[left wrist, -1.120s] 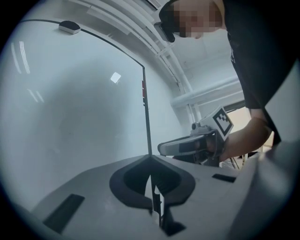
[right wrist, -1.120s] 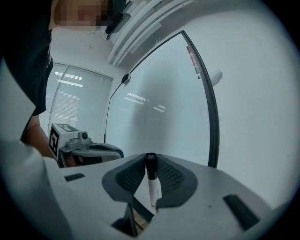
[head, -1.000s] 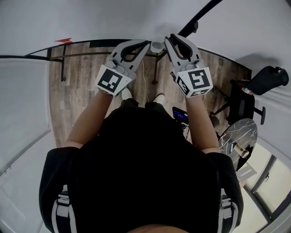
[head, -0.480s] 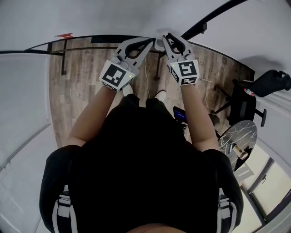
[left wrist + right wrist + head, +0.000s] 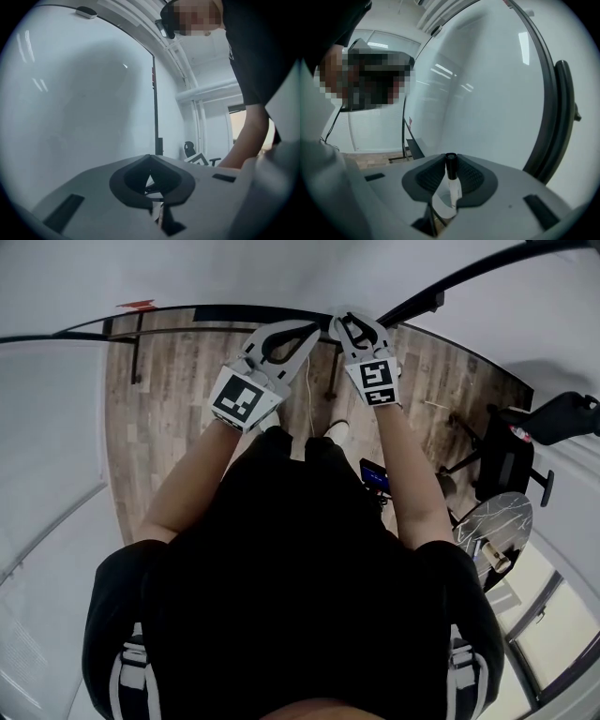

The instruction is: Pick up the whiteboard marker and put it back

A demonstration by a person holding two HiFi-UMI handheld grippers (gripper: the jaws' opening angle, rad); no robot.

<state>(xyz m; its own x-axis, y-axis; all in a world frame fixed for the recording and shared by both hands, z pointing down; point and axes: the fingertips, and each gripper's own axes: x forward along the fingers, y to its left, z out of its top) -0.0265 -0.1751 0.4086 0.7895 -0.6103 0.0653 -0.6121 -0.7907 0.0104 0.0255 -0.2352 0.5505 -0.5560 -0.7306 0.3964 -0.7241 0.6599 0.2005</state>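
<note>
The whiteboard marker (image 5: pixel 451 180), white-bodied with a black cap, stands upright between the dark pads of my right gripper (image 5: pixel 450 158), which is shut on it. In the head view the right gripper (image 5: pixel 343 321) points at the lower edge of the whiteboard (image 5: pixel 281 273), close to its dark ledge (image 5: pixel 234 313); the marker itself cannot be made out there. My left gripper (image 5: pixel 312 330) sits just beside it, tips almost touching the right one's. Its jaws (image 5: pixel 150 159) meet at the tips and hold nothing. The whiteboard (image 5: pixel 487 93) fills the background of both gripper views.
Wood flooring (image 5: pixel 169 399) lies below the board. To the right stand a black office chair (image 5: pixel 511 460) and a round marbled table (image 5: pixel 495 521) with small items on it. The board's dark frame (image 5: pixel 560 117) curves along the right side.
Both grippers have sunk away from the head camera toward the board's lower edge, the right one much further, and it looks smaller now. The marker has stayed in the right gripper.
</note>
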